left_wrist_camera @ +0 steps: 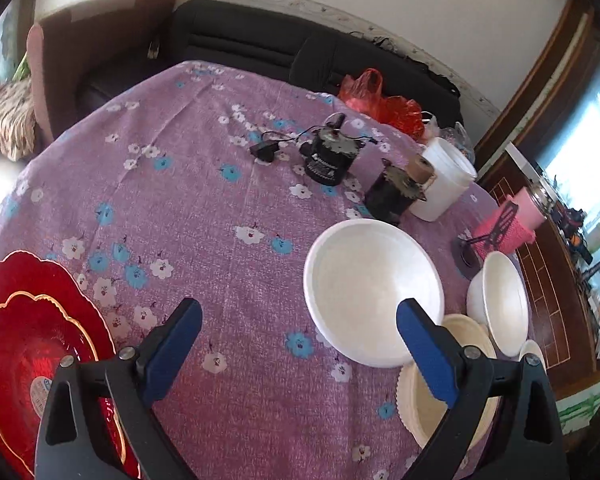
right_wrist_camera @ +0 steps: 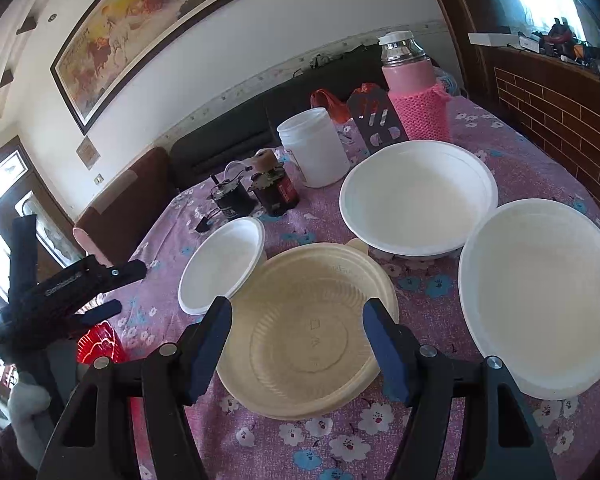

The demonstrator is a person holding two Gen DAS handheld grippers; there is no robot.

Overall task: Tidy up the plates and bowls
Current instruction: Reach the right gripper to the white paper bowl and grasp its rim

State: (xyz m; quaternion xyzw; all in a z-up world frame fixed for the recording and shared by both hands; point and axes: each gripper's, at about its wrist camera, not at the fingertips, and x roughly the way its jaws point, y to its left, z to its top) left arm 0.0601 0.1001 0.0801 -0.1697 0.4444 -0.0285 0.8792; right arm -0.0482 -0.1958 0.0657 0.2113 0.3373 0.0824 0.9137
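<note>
Left gripper [left_wrist_camera: 298, 346] hangs open over the tablecloth [left_wrist_camera: 204, 208], between red plates [left_wrist_camera: 32, 332] and white bowl [left_wrist_camera: 372, 288].

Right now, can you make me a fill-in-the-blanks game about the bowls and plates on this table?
1. The scalloped glass plates with gold rims are coloured ____.
2. The ribbed beige plastic bowl lies between the right gripper's blue ____.
3. The purple tablecloth is printed with ____.
4. The metal-capped bottle wears a knitted sleeve coloured ____.

Answers: red; fingers; flowers; pink
</note>
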